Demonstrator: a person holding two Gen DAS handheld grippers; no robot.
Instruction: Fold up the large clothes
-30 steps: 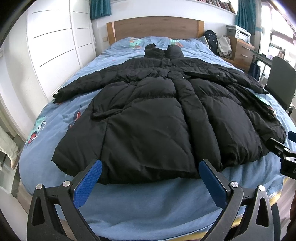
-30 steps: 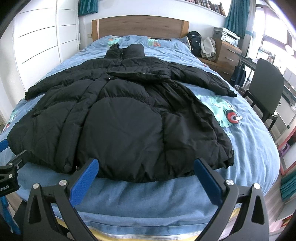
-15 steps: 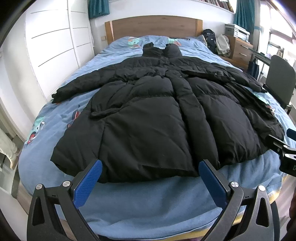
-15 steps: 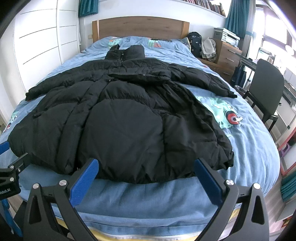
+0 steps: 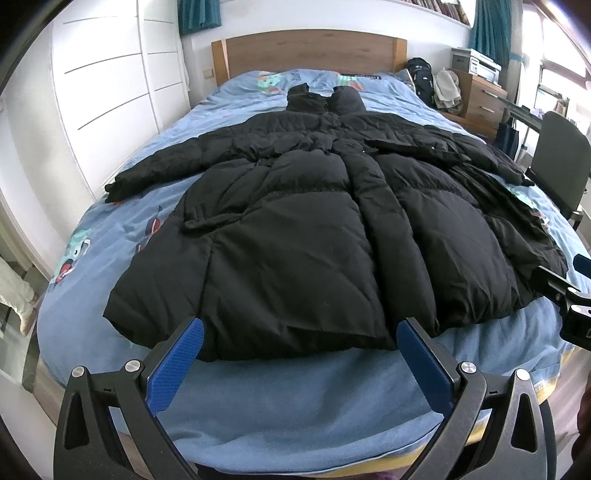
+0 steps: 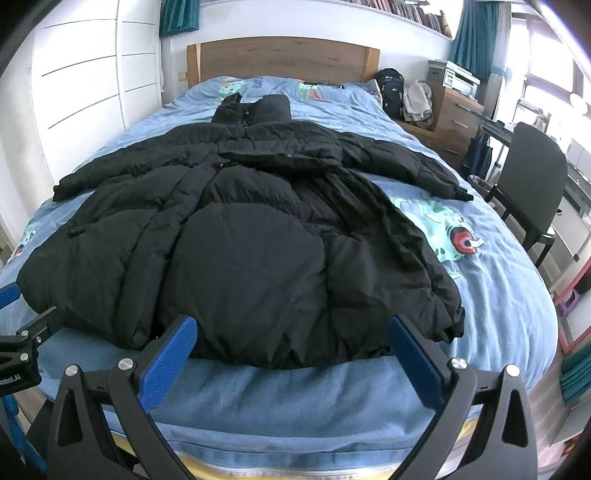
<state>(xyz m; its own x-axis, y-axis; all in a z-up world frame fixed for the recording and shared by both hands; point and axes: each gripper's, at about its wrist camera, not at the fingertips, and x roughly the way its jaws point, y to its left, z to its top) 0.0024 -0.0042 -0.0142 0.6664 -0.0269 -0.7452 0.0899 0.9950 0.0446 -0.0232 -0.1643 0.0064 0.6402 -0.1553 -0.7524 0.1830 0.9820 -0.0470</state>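
Fingers first: our left gripper (image 5: 300,334) hovers with its blue pads (image 5: 173,365) spread wide, holding nothing, just short of the hem of a black puffer coat (image 5: 314,221). Our right gripper (image 6: 291,332) is poised beside it, blue pads (image 6: 168,360) likewise parted and empty, fingertips near the coat's lower edge but apart from it. Each gripper shows at the margin of the other's view, the right one at the far right of the left camera and the left one at the far left of the right camera.

We see the coat laid flat and face up along a bed (image 5: 295,406) with a blue cartoon-print cover. Its hem lies toward us near the foot, and its collar points to the wooden headboard (image 5: 310,50). Both sleeves stretch outward, the left sleeve (image 5: 159,170) reaching toward the white wardrobe (image 5: 107,92) and the right sleeve (image 6: 417,171) toward the bed's other edge. On the right side the front panel looks rumpled and partly turned back.

Beyond the bed on our right stand a dark chair (image 6: 532,177), a wooden chest of drawers (image 6: 454,114) with a printer on top, and a black backpack (image 6: 389,90) with pale clothing piled beside it. Teal curtains (image 6: 472,33) hang by the bright window.
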